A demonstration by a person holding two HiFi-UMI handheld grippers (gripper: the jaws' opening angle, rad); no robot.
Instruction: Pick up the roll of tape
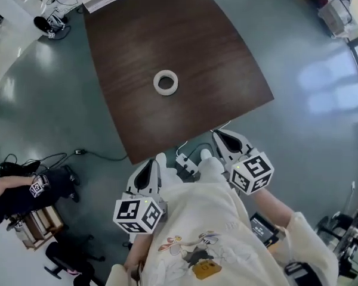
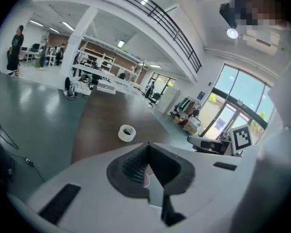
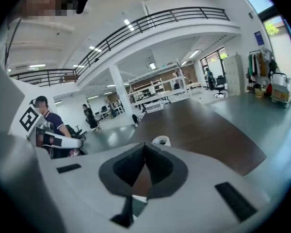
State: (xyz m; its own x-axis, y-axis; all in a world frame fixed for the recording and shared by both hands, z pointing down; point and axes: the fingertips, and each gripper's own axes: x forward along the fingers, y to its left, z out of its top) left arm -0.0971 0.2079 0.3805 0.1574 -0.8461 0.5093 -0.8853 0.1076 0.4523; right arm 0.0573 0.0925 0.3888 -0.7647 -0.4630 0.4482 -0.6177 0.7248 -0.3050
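Head view: noted roll of tape [image 1: 166,82] lying flat near the middle of the bench [image 1: 227,70]. Found left gripper [image 1: 149,170] and right gripper [image 1: 227,142] both off the bench's near edge, well short of mid-bench.

Left gripper view: read fingers [image 2: 131,166] as pressed together, nothing between.

Right gripper view: read fingers [image 3: 128,166] as together too, empty.

Judged step: approach, grasp not yet begun. Next: spread one pair of fingers, carry past the bench's near edge to mid-bench, straddle the ring's wall, close.
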